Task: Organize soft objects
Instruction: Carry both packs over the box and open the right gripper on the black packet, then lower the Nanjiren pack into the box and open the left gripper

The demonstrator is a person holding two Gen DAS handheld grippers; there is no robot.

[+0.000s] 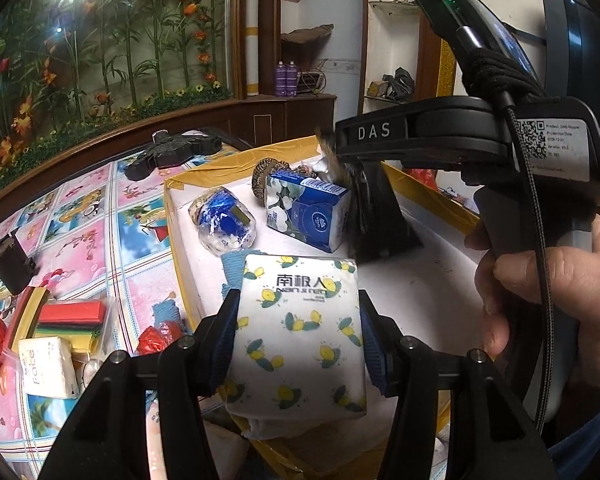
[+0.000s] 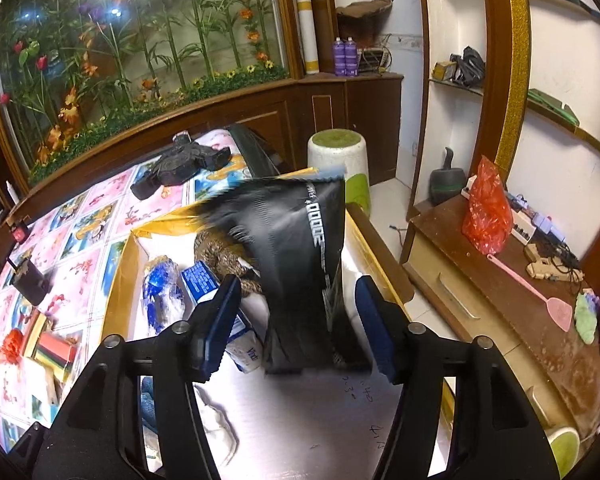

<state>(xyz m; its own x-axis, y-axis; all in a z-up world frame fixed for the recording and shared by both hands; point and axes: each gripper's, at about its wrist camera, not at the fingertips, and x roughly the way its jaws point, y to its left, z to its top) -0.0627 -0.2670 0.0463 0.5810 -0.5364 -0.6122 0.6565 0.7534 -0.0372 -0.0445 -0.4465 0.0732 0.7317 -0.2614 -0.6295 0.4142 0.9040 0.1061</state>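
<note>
A white tissue pack (image 1: pixel 300 332) printed with yellow lemons lies at the near end of a shallow white box (image 1: pixel 172 216) with a yellow taped rim. My left gripper (image 1: pixel 298 320) straddles the pack, one pad beside each side, and the pack's sides look unsqueezed. A black foil pouch (image 2: pixel 304 280), blurred and tilted, stands in the box (image 2: pixel 118 276) between the fingers of my right gripper (image 2: pixel 296 304), with a gap on both sides. The left wrist view shows the pouch (image 1: pixel 376 216) under a right gripper finger (image 1: pixel 374 131), held by a hand (image 1: pixel 552 292).
Also in the box are a blue tissue pack (image 1: pixel 308 212), a clear bag with blue contents (image 1: pixel 224 222), a brown woven scrubber (image 1: pixel 268 176) and a blue cloth (image 1: pixel 232 268). Sponges (image 1: pixel 72 320) and a "Face" tissue pack (image 1: pixel 48 364) lie on the floral tablecloth. A wooden cabinet (image 2: pixel 500 320) stands at the right.
</note>
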